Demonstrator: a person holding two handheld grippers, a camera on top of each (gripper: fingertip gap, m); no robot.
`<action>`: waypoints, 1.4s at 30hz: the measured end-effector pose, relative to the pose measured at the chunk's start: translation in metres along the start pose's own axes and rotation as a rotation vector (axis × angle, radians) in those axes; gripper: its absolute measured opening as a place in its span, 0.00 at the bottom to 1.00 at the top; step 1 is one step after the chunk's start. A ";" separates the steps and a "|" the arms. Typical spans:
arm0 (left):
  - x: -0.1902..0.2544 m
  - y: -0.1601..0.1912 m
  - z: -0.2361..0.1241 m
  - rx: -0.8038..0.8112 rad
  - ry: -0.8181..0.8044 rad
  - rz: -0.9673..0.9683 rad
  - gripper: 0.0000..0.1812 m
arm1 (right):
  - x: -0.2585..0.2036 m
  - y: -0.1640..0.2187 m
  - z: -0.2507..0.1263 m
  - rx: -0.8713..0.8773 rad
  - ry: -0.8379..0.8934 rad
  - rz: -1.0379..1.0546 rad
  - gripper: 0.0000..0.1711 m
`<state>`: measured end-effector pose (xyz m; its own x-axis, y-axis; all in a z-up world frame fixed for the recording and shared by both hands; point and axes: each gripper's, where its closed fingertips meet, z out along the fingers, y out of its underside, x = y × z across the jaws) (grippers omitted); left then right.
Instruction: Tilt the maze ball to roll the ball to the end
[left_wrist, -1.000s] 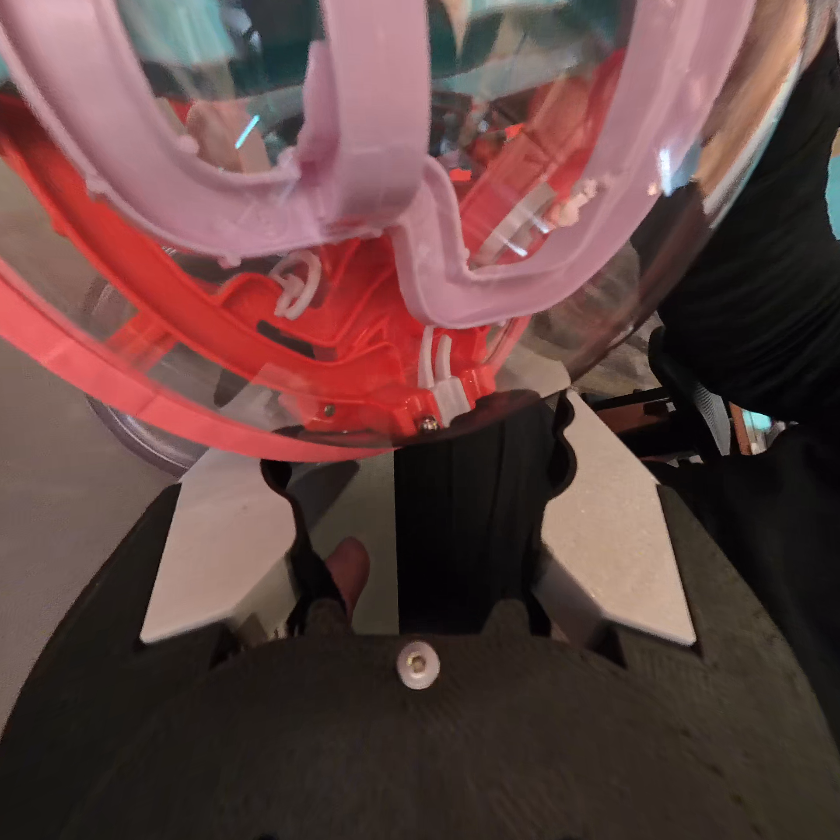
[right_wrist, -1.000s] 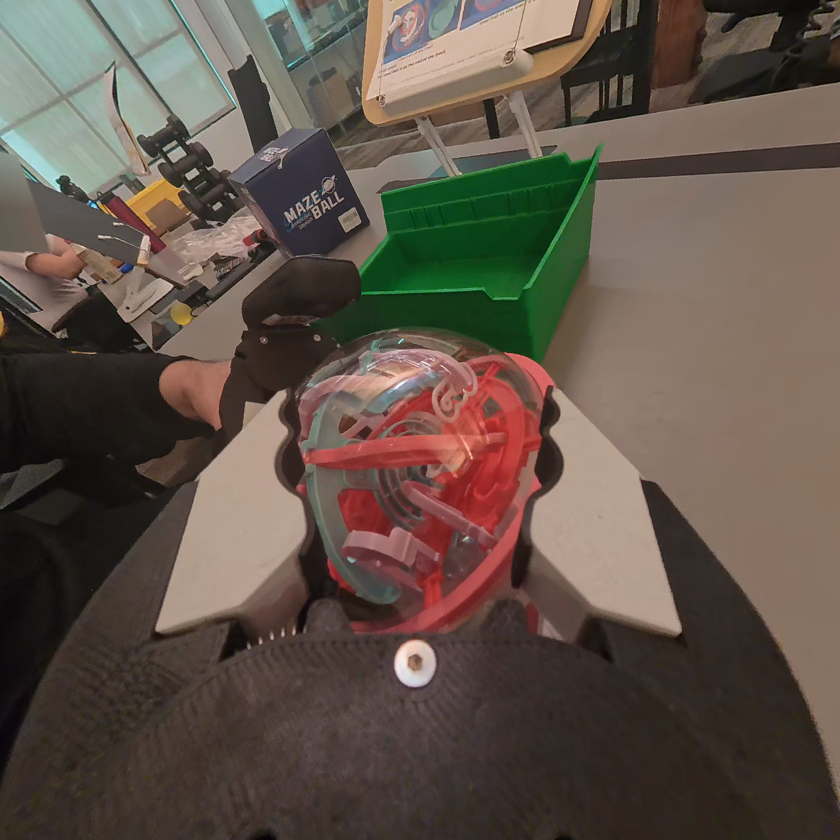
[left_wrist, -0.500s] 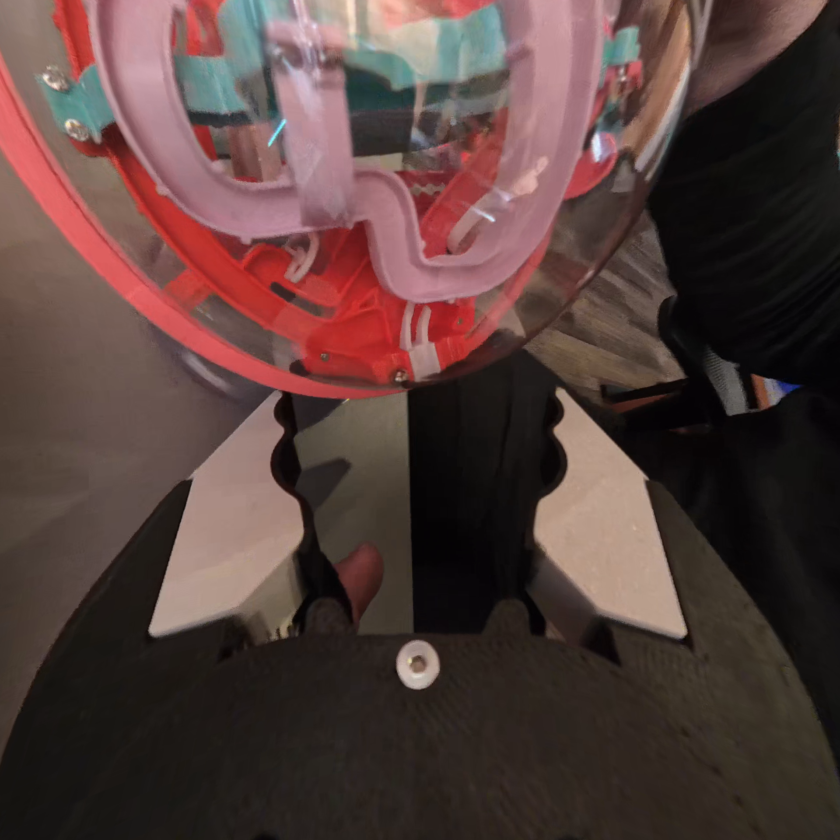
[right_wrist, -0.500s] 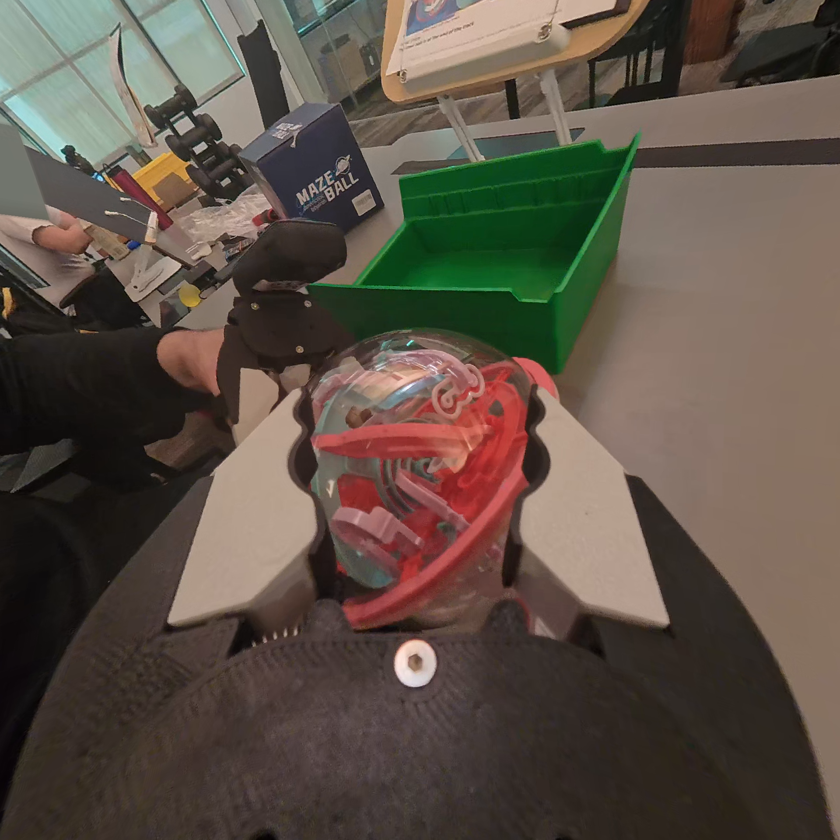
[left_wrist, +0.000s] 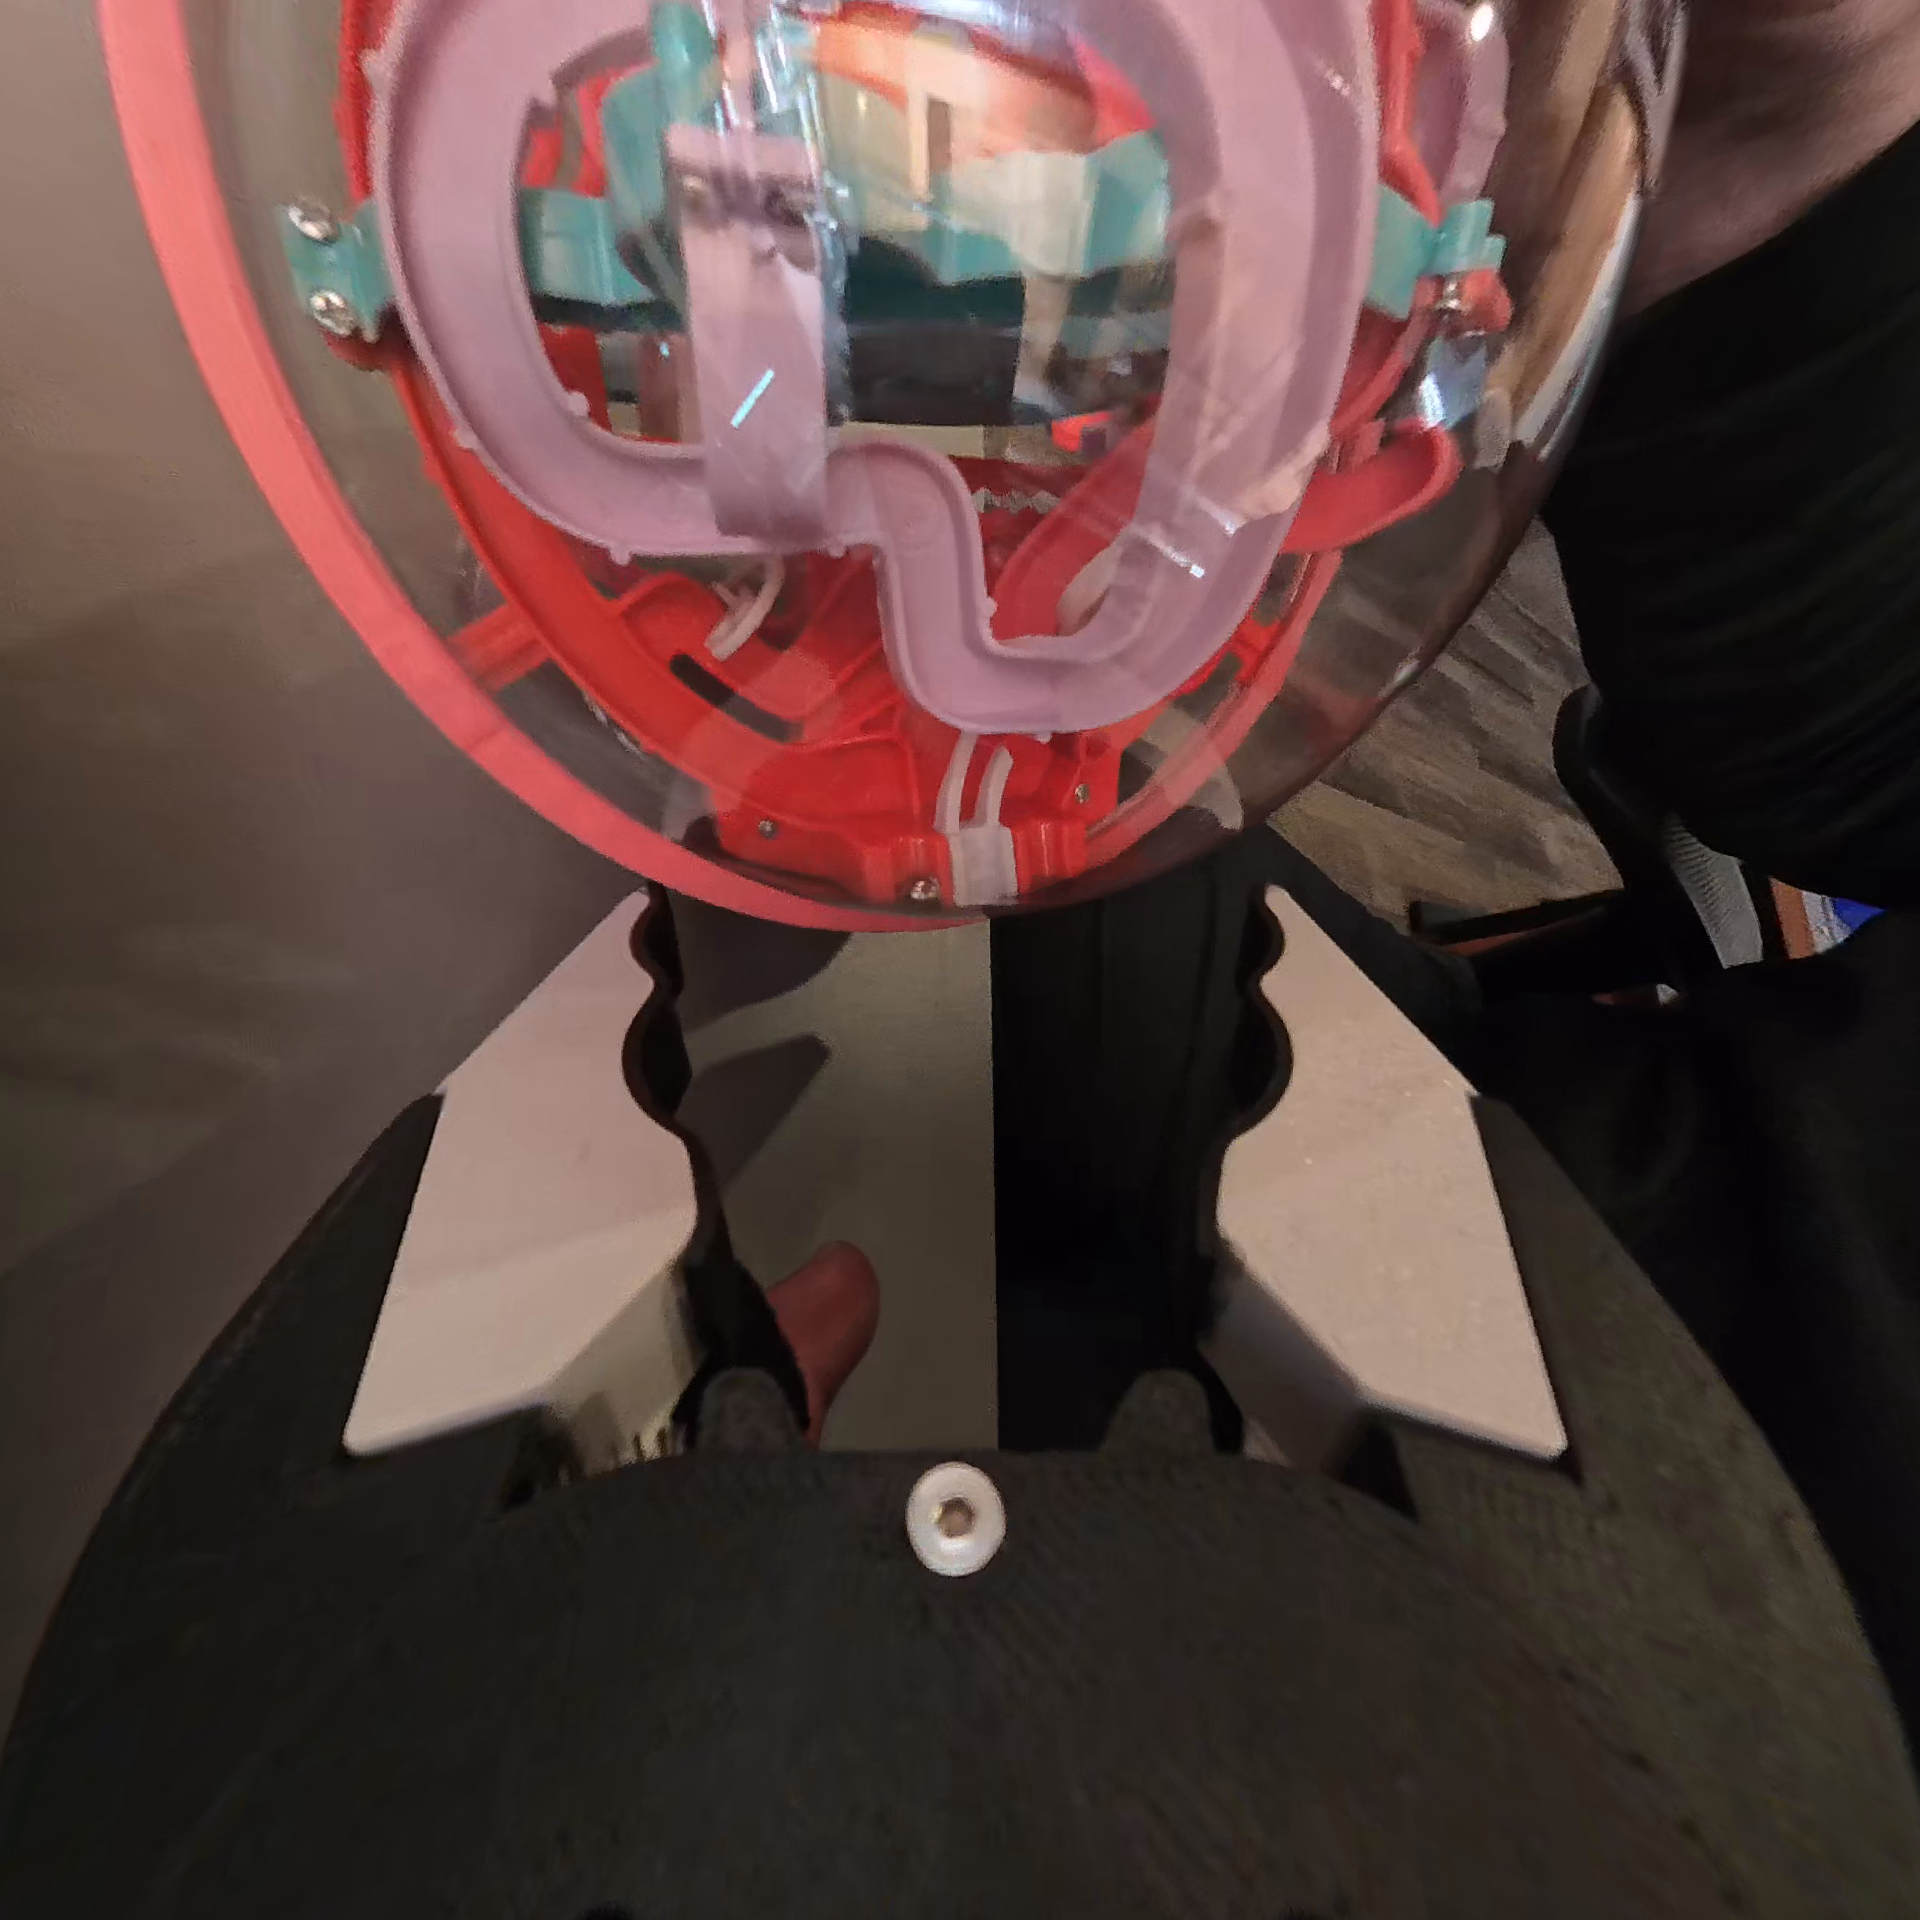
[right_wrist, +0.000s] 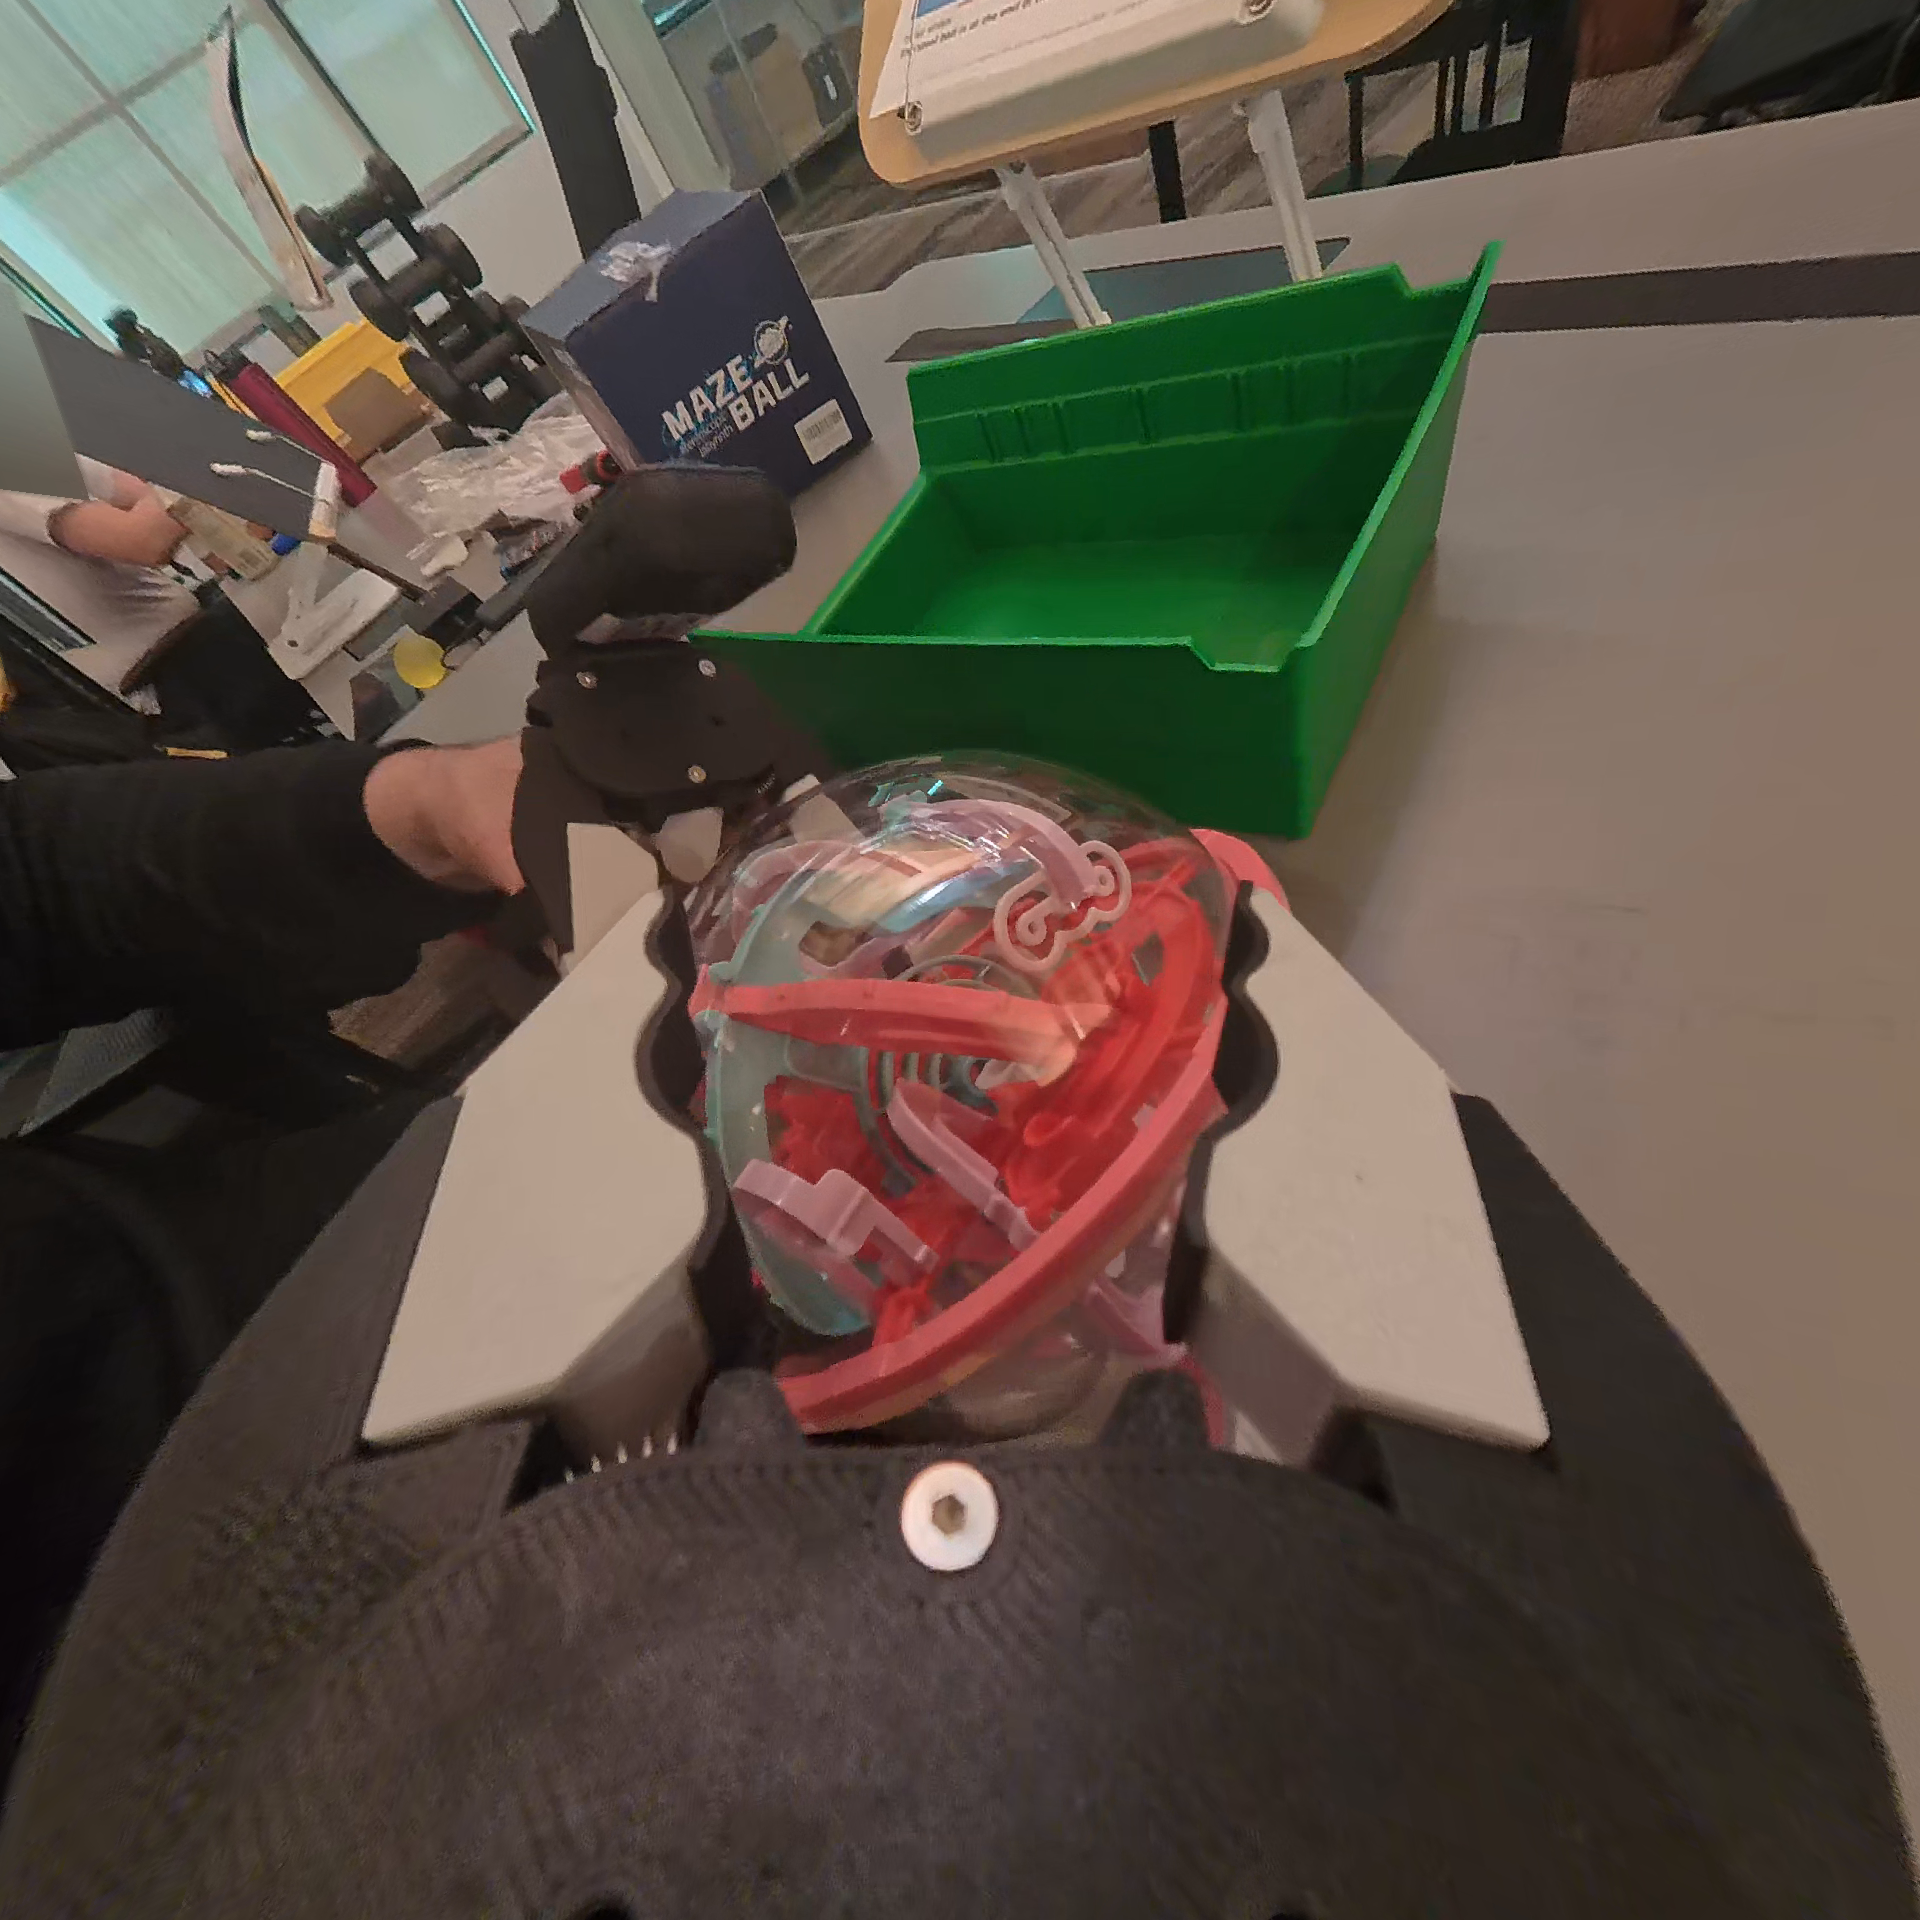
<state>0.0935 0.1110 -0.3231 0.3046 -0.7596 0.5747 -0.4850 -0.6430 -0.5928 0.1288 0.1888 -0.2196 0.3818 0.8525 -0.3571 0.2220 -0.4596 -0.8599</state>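
Since a second ago, the maze ball (left_wrist: 894, 447) has drawn back from the left gripper (left_wrist: 961, 997), so more of its clear shell and red rim shows in the left wrist view. That gripper's fingers (left_wrist: 561, 1174) are spread wide with nothing between them; the sphere sits just beyond their tips, and whether they touch it is not clear. A fingertip (left_wrist: 831, 1320) shows low in the gap.

In the right wrist view the right gripper (right_wrist: 961, 1049) is clamped on the maze ball (right_wrist: 966, 1081), one grey finger (right_wrist: 551, 1174) pressed to each side, the sphere tilted so its red rim runs slantwise. The small ball inside cannot be made out.

Beyond it on the grey table (right_wrist: 1662, 831) stands an open green bin (right_wrist: 1122, 623), near the sphere. A dark blue box (right_wrist: 717, 364) sits behind the bin's left corner. The left gripper (right_wrist: 727, 821), held by a hand (right_wrist: 436, 810) in a black sleeve (right_wrist: 187, 862), crowds the sphere's far left side.
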 end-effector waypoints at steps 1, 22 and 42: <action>0.000 -0.001 -0.002 0.007 -0.005 0.001 0.57 | 0.000 -0.001 -0.002 -0.004 0.017 -0.039 0.59; -0.006 -0.013 -0.001 0.064 -0.032 -0.023 0.61 | 0.003 0.017 0.000 -0.173 0.074 -0.052 0.72; -0.008 -0.018 -0.005 0.015 -0.176 0.064 0.63 | 0.012 0.020 -0.009 0.005 0.035 0.088 0.73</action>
<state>0.0957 0.1291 -0.3149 0.4128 -0.8038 0.4284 -0.4963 -0.5929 -0.6342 0.1458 0.1872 -0.2380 0.4308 0.7997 -0.4183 0.1815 -0.5308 -0.8278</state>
